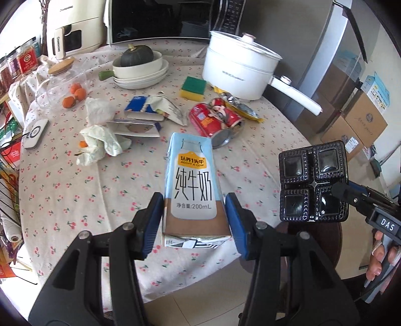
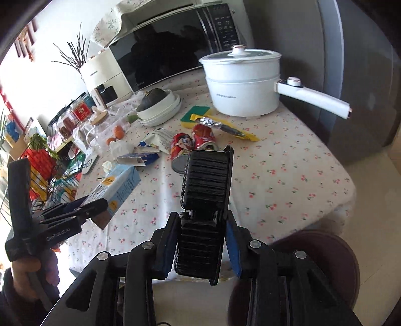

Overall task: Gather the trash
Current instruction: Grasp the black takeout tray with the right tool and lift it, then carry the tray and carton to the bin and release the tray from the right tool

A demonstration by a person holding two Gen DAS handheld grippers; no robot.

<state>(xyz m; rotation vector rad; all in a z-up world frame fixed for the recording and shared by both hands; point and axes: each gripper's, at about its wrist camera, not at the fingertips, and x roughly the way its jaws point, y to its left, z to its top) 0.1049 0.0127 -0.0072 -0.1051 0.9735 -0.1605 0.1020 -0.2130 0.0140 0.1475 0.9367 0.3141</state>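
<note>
My left gripper (image 1: 194,208) is shut on a light blue 200 mL milk carton (image 1: 191,180) and holds it over the near part of the round table; the carton also shows in the right wrist view (image 2: 117,185). My right gripper (image 2: 201,240) is shut on a black four-cell plastic tray (image 2: 206,200), held upright off the table's near right edge; the tray also shows in the left wrist view (image 1: 313,180). On the table lie a crushed red can (image 1: 215,119), torn blue-and-white cartons (image 1: 144,110), crumpled tissues (image 1: 99,133) and a yellow wrapper (image 1: 240,105).
A white electric pot (image 1: 238,67) with a long handle stands at the back right. A sponge (image 1: 193,86), stacked white bowls with a squash (image 1: 140,66), a glass jar (image 1: 60,85), a microwave (image 1: 160,20) and cardboard boxes (image 1: 361,120) on the floor at the right.
</note>
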